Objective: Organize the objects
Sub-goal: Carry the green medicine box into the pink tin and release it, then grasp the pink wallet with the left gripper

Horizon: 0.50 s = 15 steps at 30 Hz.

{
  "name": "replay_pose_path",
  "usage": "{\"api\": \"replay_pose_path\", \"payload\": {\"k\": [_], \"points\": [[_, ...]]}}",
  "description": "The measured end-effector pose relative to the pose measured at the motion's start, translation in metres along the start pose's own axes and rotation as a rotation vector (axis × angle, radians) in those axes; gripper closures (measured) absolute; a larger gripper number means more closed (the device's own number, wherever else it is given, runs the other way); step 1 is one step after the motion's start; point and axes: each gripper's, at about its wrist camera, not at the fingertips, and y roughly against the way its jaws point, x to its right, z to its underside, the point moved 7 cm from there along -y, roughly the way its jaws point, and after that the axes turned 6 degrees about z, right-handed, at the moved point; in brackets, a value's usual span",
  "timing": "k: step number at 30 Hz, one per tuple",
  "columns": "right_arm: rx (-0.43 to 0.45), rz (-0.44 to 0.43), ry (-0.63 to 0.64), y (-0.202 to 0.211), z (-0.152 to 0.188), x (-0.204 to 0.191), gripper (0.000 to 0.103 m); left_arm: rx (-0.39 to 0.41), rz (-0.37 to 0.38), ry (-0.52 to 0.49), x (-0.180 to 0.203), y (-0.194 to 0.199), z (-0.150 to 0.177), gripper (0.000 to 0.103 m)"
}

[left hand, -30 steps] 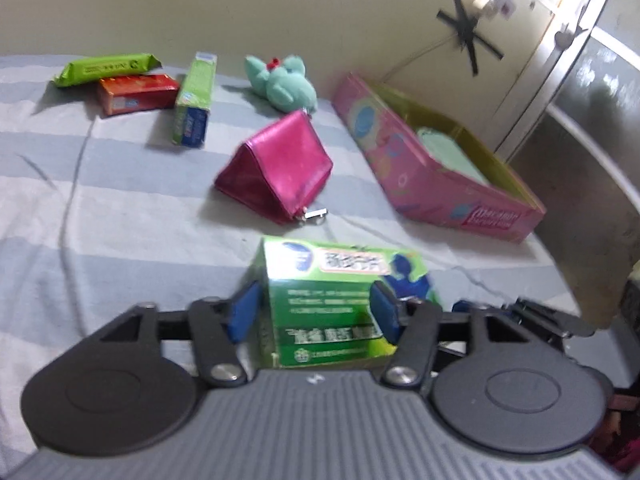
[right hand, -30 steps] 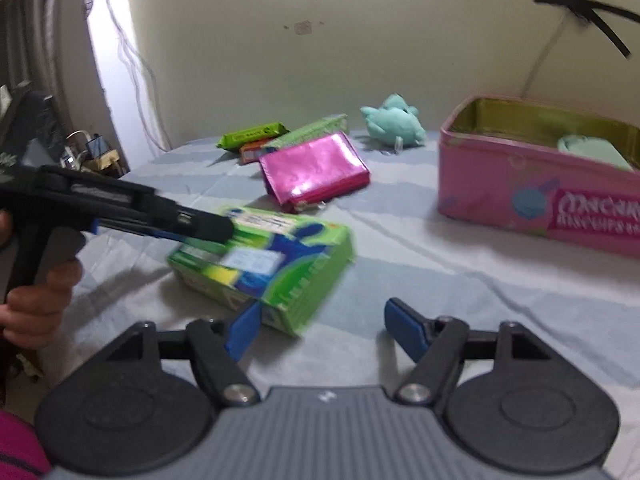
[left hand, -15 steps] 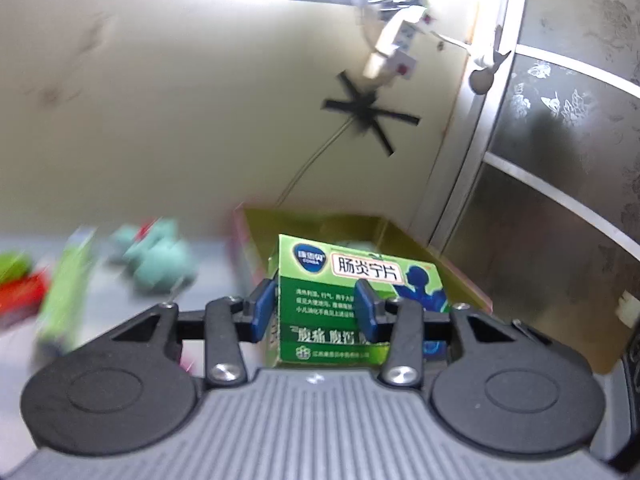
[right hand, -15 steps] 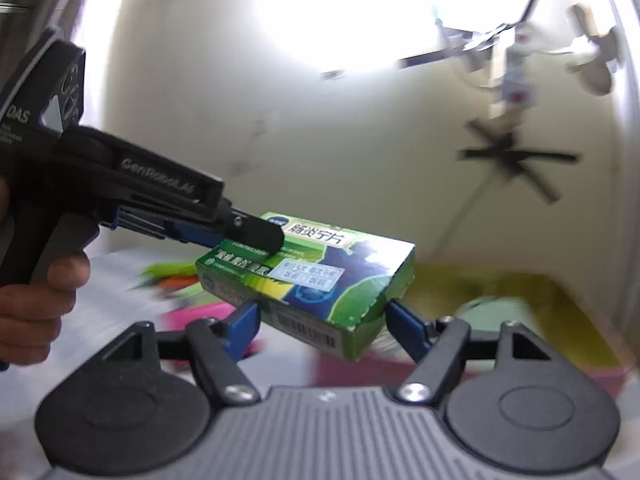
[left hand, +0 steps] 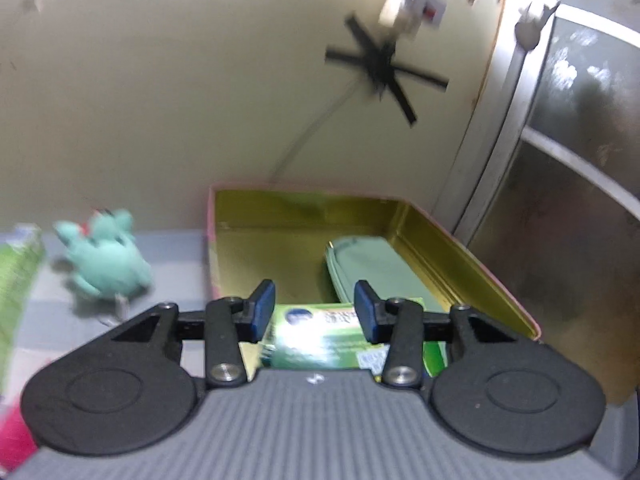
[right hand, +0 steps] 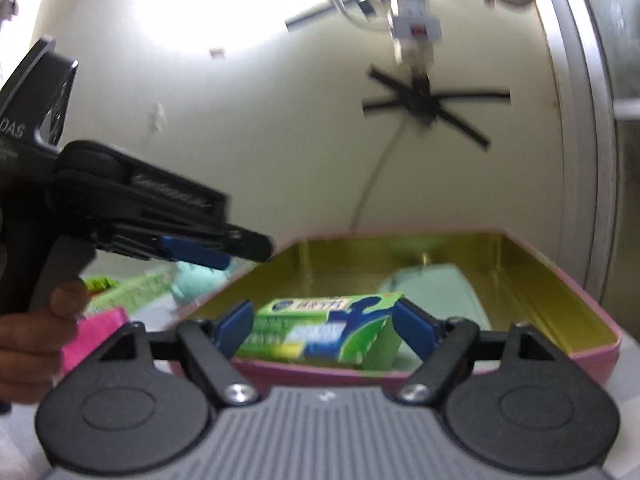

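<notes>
A green medicine box (right hand: 320,332) lies low inside the pink tin (right hand: 592,344), next to a mint pouch (right hand: 436,284). My right gripper (right hand: 322,326) hovers at the tin's near wall with its jaws opening. The box shows between its fingers, and the pads do not press on it. My left gripper (right hand: 240,252) hangs above the tin's left corner, held by a hand (right hand: 24,344), its jaws part open and empty. In the left wrist view the box (left hand: 320,340) is blurred below the left gripper (left hand: 315,310), at the near end of the tin (left hand: 472,264) beside the pouch (left hand: 372,264).
Left of the tin on the striped bed lie a mint plush toy (left hand: 104,260), a long green box (left hand: 16,276) and a magenta pouch (right hand: 100,332). A wall stands right behind the tin, and a frosted glass door (left hand: 580,200) closes off the right side.
The left gripper lifted the green box off the bed and carried it right, over the tin. The box has left its jaws and lies in the tin. The right fingers stand wider.
</notes>
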Motion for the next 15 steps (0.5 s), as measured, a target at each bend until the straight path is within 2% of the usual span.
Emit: {"api": "replay_pose_path", "payload": {"k": [2, 3, 5, 8, 11, 13, 15], "points": [[0.045, -0.045, -0.046, 0.012, -0.006, 0.004, 0.031, 0.032, -0.004, 0.003, -0.011, 0.033, -0.002, 0.057], [0.066, -0.09, -0.066, 0.02, -0.011, 0.001, 0.036, 0.058, -0.007, 0.008, -0.021, 0.055, 0.0, 0.057], [0.07, -0.188, -0.081, 0.033, -0.01, -0.017, 0.039, 0.094, -0.038, 0.01, -0.043, 0.091, 0.009, 0.057], [-0.032, -0.314, -0.033, 0.034, 0.004, -0.059, 0.046, 0.11, -0.174, 0.036, -0.09, 0.137, 0.039, 0.057], [-0.118, -0.37, 0.027, 0.024, 0.016, -0.104, 0.046, 0.071, -0.304, 0.084, -0.13, 0.161, 0.077, 0.058], [-0.164, -0.388, 0.018, 0.006, 0.013, -0.126, 0.046, 0.042, -0.343, 0.133, -0.149, 0.169, 0.102, 0.058], [-0.201, -0.391, 0.001, -0.013, 0.007, -0.144, 0.046, 0.024, -0.339, 0.203, -0.161, 0.173, 0.12, 0.058]]}}
